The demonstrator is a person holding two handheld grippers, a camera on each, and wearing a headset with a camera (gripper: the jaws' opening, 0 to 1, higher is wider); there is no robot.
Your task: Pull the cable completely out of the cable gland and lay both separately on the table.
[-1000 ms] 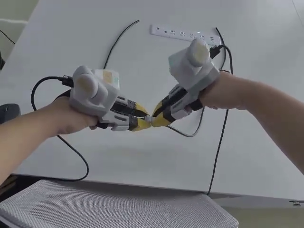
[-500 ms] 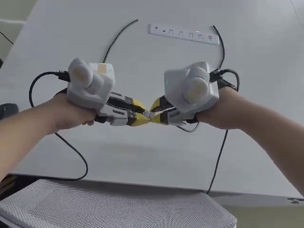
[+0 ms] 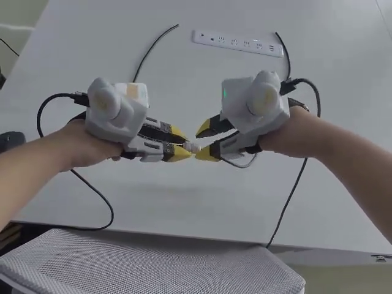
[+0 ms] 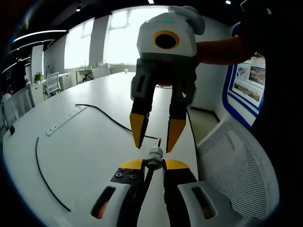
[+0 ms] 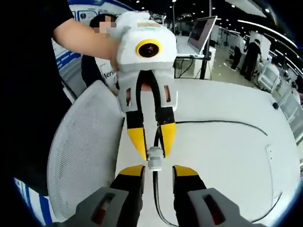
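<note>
White plastic, the cable gland [image 4: 154,155] is sitting clamped in my left gripper's [image 3: 182,149] jaws above the tabletop [image 3: 184,202], while my right gripper's [image 3: 207,141] jaws are hanging released just in front of it. The black cable [image 5: 154,187] is still running through the gland, so pulling it free and laying both down are remaining.

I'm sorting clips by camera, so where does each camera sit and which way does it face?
Head view: on the headset, looking down at the table; both forearms show.
Left gripper view: on the left gripper, facing the right gripper; own jaws show.
Right gripper view: reversed, facing the person; own jaws show.
All share the cable gland.
</note>
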